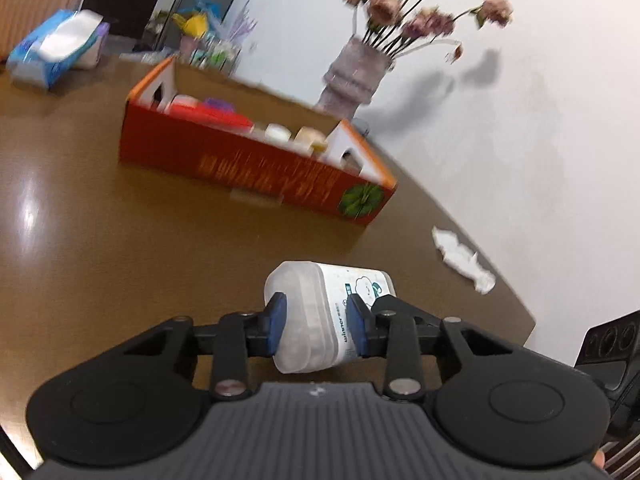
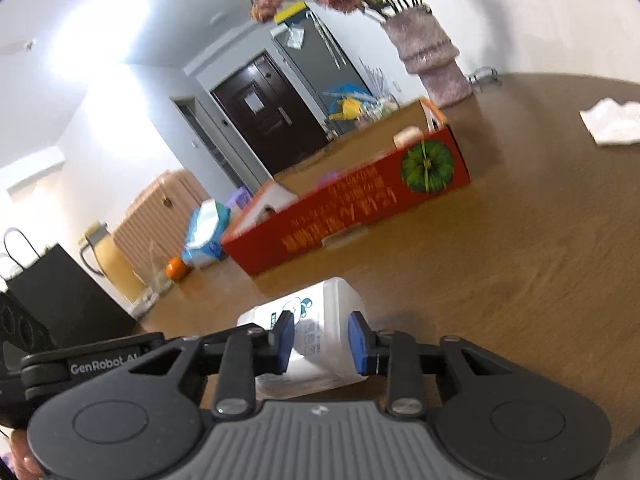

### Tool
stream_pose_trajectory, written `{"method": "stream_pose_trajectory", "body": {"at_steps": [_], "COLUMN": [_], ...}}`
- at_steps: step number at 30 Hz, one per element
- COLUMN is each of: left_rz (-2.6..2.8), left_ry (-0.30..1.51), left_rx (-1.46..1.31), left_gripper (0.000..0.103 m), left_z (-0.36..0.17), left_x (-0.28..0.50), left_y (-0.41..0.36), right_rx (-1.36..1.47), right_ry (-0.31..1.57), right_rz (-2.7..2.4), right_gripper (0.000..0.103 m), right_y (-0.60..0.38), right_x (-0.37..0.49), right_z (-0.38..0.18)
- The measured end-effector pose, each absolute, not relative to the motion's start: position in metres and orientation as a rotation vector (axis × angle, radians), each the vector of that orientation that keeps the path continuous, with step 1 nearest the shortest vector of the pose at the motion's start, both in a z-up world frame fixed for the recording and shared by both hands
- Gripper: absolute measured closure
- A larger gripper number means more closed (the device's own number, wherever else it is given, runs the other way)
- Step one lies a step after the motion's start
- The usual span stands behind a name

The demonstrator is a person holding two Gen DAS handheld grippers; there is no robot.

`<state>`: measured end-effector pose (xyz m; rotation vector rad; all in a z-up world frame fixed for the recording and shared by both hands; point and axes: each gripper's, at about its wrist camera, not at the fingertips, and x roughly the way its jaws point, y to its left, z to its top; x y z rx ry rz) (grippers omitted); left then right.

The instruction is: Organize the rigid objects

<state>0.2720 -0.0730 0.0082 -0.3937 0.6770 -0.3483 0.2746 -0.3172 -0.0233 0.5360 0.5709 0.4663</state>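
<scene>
A white plastic container (image 1: 360, 280) with a cloudy translucent lid and a cartoon label lies on its side above the brown table (image 1: 100, 240). My left gripper (image 1: 316, 320) is shut on its lid end, blue pads pressing both sides. In the right wrist view the same container (image 2: 320, 304) shows its base end, and my right gripper (image 2: 320, 340) is shut on it. The left gripper's black body (image 2: 100, 360) sits at that view's left edge. Beyond stands an open red cardboard box (image 1: 256, 168), also seen as the red box (image 2: 352, 208), holding several jars.
A grey vase of dried flowers (image 1: 352, 76) stands behind the box near the wall. A crumpled tissue (image 1: 464, 260) lies by the table's right edge. A blue tissue pack (image 1: 56, 48) sits far left. An orange (image 2: 178, 268) and a black paper bag (image 2: 60, 292) are at the table's end.
</scene>
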Motion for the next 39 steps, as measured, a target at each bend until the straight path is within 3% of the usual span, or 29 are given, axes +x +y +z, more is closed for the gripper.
{"method": "stream_pose_trajectory", "body": {"at_steps": [7,12,19,22,23,28,32,39], "left_rz": [-0.386,-0.394,-0.358,-0.353,-0.348,-0.305,-0.278,-0.197], "left_ry": [0.521,0.517,0.652,0.722,0.734,0.713,0.670,0.653], "left_rx": [-0.335,-0.340,-0.370,-0.411,-0.423,-0.394,-0.382,-0.196], "left_gripper": [0.070,0.070,0.069,0.060,0.052,0.043,0.026,0.018], "left_z": [0.065,0.077,0.041,0.020,0.015,0.013,0.022,0.041], "left_x": [0.341,0.407,0.482,0.501,0.505,0.507,0.501,0.485], "left_y": [-0.073,-0.076,-0.069,-0.063,-0.060,-0.052,-0.045,-0.050], "right_rx": [0.487,0.416,0.458,0.509,0.498,0.409,0.348,0.271], "right_ry": [0.446,0.407,0.629,0.747,0.762,0.706,0.683,0.631], "right_rz": [0.519,0.494,0.544,0.568,0.552,0.494,0.468,0.428], "right_gripper": [0.074,0.074,0.073,0.072,0.070,0.070,0.069,0.061], "right_y": [-0.320,-0.314,-0.317,-0.318,-0.316,-0.306,-0.301,-0.316], "right_x": [0.341,0.405,0.503,0.535,0.540,0.540,0.538,0.515], "right_z": [0.029,0.052,0.022,0.005,0.001,0.002,0.011,0.048]}}
